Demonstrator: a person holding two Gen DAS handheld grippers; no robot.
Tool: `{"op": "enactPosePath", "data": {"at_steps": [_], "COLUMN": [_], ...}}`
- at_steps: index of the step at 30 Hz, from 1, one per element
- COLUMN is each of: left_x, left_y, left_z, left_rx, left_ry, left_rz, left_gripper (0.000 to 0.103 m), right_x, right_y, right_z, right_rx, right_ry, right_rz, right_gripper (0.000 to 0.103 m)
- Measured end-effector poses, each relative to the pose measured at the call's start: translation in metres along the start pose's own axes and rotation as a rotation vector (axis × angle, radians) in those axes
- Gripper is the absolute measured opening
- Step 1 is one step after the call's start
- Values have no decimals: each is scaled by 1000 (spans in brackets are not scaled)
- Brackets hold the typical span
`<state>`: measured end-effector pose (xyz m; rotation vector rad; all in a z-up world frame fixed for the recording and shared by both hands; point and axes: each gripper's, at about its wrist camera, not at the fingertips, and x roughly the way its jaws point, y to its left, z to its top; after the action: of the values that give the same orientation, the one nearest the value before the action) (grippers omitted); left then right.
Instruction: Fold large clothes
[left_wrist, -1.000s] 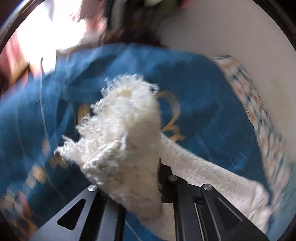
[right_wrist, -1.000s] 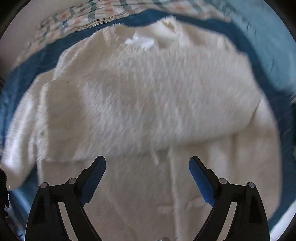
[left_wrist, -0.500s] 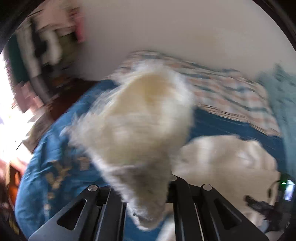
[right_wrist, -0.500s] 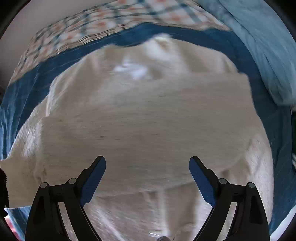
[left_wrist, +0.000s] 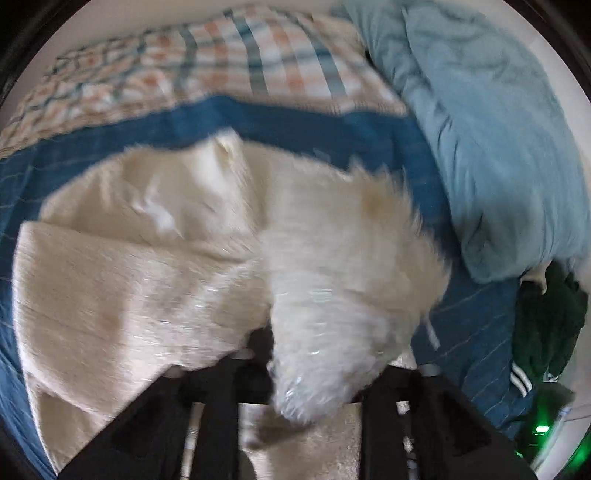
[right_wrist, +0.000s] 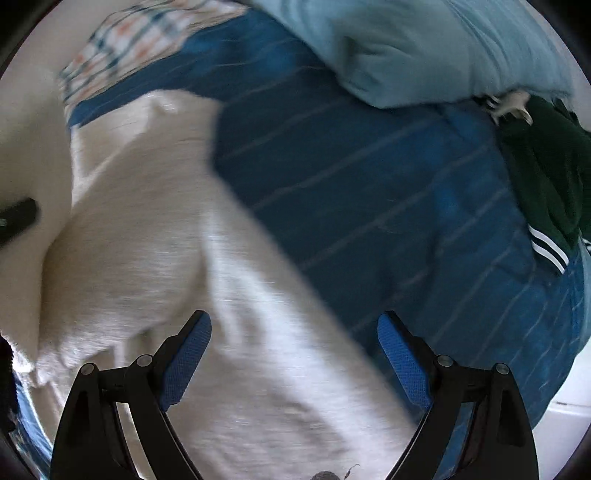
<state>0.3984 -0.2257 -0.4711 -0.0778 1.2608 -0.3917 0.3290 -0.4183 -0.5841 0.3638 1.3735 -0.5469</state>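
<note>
A fluffy cream sweater lies spread on a dark blue bedspread. My left gripper is shut on the sweater's sleeve, which stands up in front of the camera and hides the fingertips. In the right wrist view the sweater fills the lower left. My right gripper is open and empty, hovering over the sweater's right edge, its blue pads wide apart.
A light blue duvet is bunched at the right. A plaid sheet lies at the back by the wall. A dark green garment with white stripes lies at the far right on the bedspread.
My left gripper has swung the sleeve from the far left of the bed over onto the sweater's body. My right gripper has shifted right, toward the sweater's right edge, still open.
</note>
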Motion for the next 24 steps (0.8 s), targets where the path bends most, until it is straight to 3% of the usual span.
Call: {"op": "enactPosePath", "data": {"at_steps": [1,2,3,7,9,13,17,18,19,21,24], "left_x": [6,6,4,-32,-48,-77,-63,-61,-61,-60,-66], "left_y": [-1,1,5,45,74,141,200,213,221,233,239], "left_z": [0,-2,-3,-21,-41,-87,-114,-120,-123,-129,-136], "left_rx": [1,-1,-4,-34,-65,-101,-166,-190,-202,-219,-227], "left_ry": [18,25,19,-30,-63,-127,-49,-34,-29,-13,-16], "left_rz": [-13,-8,-10,51,111,397,548,569,584,607,612], "left_gripper": [52,78,89,89,89,89,89,89,89,89,89], "right_x": [2,4,3,-3,-7,-1,25,28,28,16,-28], "right_y": [-13,-23,-33,-56,-56,-23,31,42,57,78,93], "right_z": [2,3,-3,-4,2,26,45,47,48,56,70], "right_rx": [14,28,45,124,164,145,48,18,-27,-107,-190], "right_ry": [8,19,26,35,37,56,83,94,98,53,-119], "right_rz": [9,19,38,175,299,486,518,525,521,450,431], "right_gripper": [93,93,93,93,93,93,92,71,10,8,8]}}
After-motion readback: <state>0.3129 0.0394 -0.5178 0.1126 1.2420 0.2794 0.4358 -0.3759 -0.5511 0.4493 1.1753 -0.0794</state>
